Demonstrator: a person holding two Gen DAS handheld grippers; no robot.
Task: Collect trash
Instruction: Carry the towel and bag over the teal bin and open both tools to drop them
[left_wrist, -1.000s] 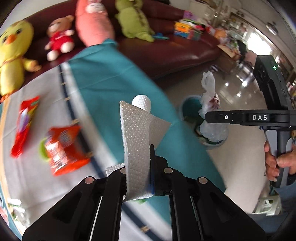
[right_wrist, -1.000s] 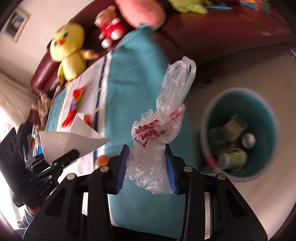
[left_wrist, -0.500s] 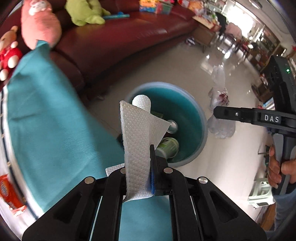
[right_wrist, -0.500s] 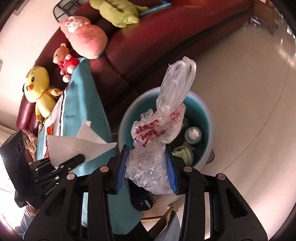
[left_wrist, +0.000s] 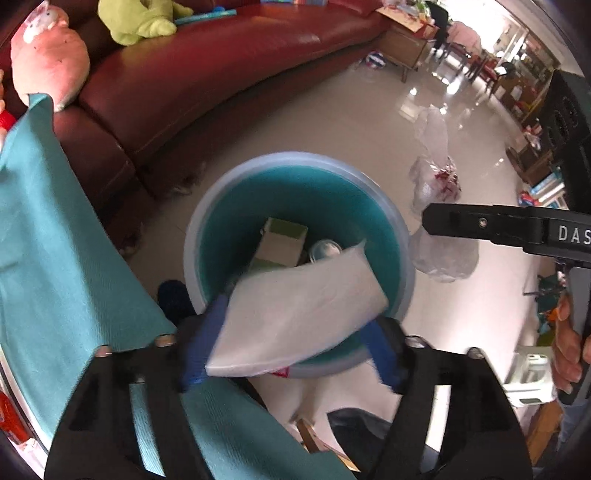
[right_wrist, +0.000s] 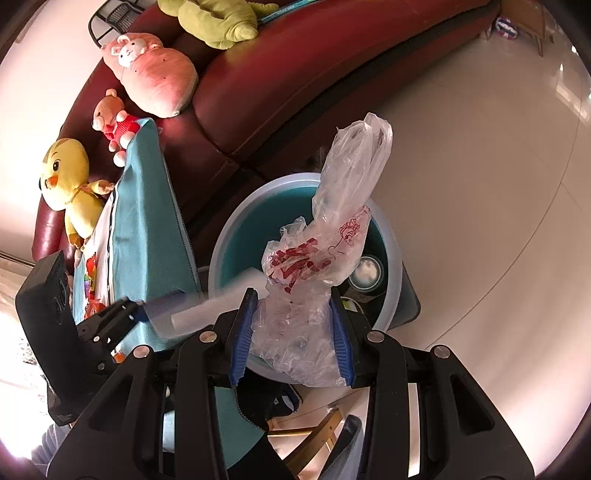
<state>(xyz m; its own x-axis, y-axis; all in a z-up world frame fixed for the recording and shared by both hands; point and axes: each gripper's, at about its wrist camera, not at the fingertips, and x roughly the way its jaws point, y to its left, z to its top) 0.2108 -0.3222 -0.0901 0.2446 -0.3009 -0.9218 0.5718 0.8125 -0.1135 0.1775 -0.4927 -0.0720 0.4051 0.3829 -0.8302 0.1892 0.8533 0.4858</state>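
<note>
My left gripper (left_wrist: 291, 345) hangs over a teal bin with a pale rim (left_wrist: 400, 236), and its jaws are opening. A white paper towel (left_wrist: 299, 310) lies loose and blurred between the spread blue pads (left_wrist: 199, 343), above the bin's mouth. A carton (left_wrist: 280, 240) and a can (left_wrist: 325, 249) lie inside the bin. My right gripper (right_wrist: 291, 317) is shut on a crumpled clear plastic bag with red print (right_wrist: 332, 254), held over the bin's rim (right_wrist: 229, 251). That bag (left_wrist: 436, 177) and the right gripper (left_wrist: 480, 221) also show in the left wrist view.
A table with a teal cloth (left_wrist: 55, 240) stands left of the bin, with red snack wrappers (right_wrist: 90, 280) on it. A dark red sofa (left_wrist: 221, 74) carries plush toys (right_wrist: 155, 74) behind. The glossy floor (right_wrist: 480, 184) spreads right. A person's hand (left_wrist: 569, 350) grips the right handle.
The left jaws went from shut on the upright paper towel to wide apart, and the towel has tipped flat over the bin. Both grippers moved from the table to above the bin.
</note>
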